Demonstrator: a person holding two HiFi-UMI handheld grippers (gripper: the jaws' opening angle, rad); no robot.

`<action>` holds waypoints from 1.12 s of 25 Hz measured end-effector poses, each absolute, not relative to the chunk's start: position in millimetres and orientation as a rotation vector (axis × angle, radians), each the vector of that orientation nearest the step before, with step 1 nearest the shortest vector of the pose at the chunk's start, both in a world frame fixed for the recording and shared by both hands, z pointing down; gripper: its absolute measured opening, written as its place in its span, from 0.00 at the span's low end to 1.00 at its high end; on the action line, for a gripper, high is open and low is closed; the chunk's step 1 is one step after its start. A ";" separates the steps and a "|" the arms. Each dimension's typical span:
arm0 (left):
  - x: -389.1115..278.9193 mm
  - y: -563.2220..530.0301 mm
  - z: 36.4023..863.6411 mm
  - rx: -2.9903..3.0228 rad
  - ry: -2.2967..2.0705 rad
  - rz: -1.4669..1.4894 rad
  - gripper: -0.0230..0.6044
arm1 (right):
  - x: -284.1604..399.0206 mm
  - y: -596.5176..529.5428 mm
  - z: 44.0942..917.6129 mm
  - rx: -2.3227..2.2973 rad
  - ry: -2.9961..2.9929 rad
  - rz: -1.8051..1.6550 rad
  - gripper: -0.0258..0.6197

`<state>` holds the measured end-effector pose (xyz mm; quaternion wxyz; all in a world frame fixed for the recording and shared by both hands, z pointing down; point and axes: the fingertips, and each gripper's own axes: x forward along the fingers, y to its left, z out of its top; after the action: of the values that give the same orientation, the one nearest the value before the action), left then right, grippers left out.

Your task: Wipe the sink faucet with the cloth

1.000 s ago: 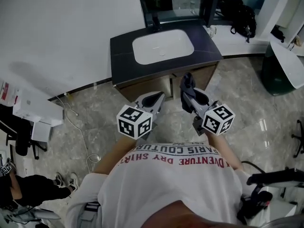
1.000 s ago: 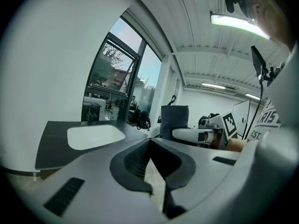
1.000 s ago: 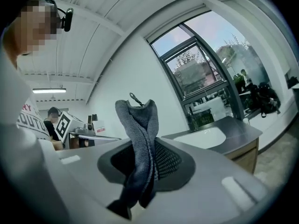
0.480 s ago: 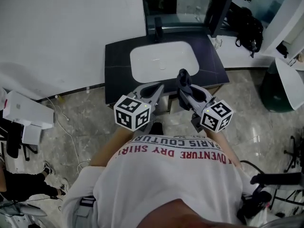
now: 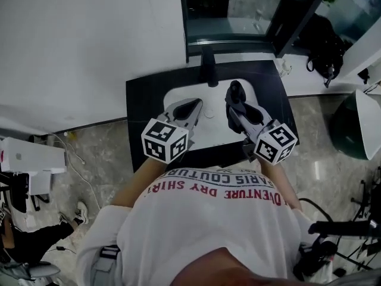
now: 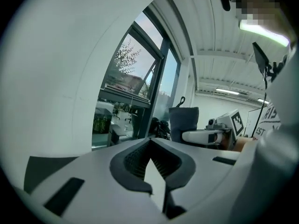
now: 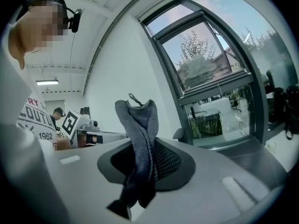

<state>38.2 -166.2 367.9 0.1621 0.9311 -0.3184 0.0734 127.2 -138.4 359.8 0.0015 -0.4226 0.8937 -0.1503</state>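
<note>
The dark desk [image 5: 143, 94] carries a white sink [image 5: 215, 124] set into its top, and a person in a white printed shirt [image 5: 214, 231] stands right against the near edge of the sink. Behind the sink a dark-framed window [image 5: 238, 11] runs along the wall.

The left gripper [image 6: 150, 146] hangs over the left part of the sink, its jaws pressed together at the tips with nothing between them. The right gripper [image 5: 238, 105] is held over the right part of the sink, level with the left one, and the two stand apart with bare basin showing between them. Its jaws are pinching the cloth [image 7: 138, 125], a dark grey folded piece that stands up out of the jaw tips towards the back of the sink.

The faucet [image 5: 208, 70], dark and upright, rises at the sink's back rim, between the two grippers and beyond them. The cloth is near it but not touching it.
</note>
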 end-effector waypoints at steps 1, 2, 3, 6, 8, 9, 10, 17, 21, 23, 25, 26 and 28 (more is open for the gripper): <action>38.1 -180.0 367.9 2.660 -0.900 0.214 0.04 | 126.0 -153.7 359.0 -1.323 2.810 -0.470 0.16; 39.2 -190.9 370.2 2.656 -0.883 0.229 0.04 | 124.7 -166.0 359.1 -1.318 2.819 -0.471 0.16; 40.5 -199.2 374.0 2.646 -0.867 0.248 0.04 | 123.4 -175.2 359.6 -1.311 2.831 -0.475 0.16; 42.4 -214.9 383.0 2.609 -0.855 0.277 0.04 | 122.3 -190.1 361.9 -1.281 2.867 -0.495 0.16; 46.1 -221.2 385.3 2.588 -0.850 0.277 0.04 | 126.0 -197.6 364.8 -1.270 2.888 -0.511 0.16; 48.7 -223.6 386.9 2.580 -0.847 0.280 0.04 | 128.6 -201.2 367.4 -1.270 2.900 -0.519 0.16; 51.0 -226.1 389.0 2.574 -0.848 0.287 0.04 | 130.8 -204.6 370.3 -1.268 2.912 -0.526 0.16; 56.7 -245.1 400.3 2.532 -0.892 0.306 0.04 | 137.2 -228.3 388.6 -1.207 2.977 -0.558 0.16; 54.4 -250.8 399.0 2.534 -0.905 0.311 0.04 | 138.1 -247.6 386.2 -1.264 3.085 -0.380 0.16; 52.8 -252.3 398.1 2.527 -0.920 0.309 0.04 | 137.4 -257.0 376.4 -1.270 3.134 -0.264 0.16; 53.7 -251.7 397.2 2.530 -0.922 0.316 0.04 | 136.0 -268.3 361.9 -1.271 3.175 -0.125 0.16; 54.1 -250.5 396.4 2.534 -0.919 0.319 0.04 | 134.0 -274.5 354.9 -1.271 3.200 -0.042 0.16; 52.9 -249.9 392.4 2.542 -0.915 0.307 0.04 | 126.3 -290.5 343.5 -1.262 3.252 0.145 0.16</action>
<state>52.9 -249.9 392.4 0.2095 0.9141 -0.3291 0.1104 126.3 -290.5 343.5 -0.1740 -0.3559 0.9173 0.0409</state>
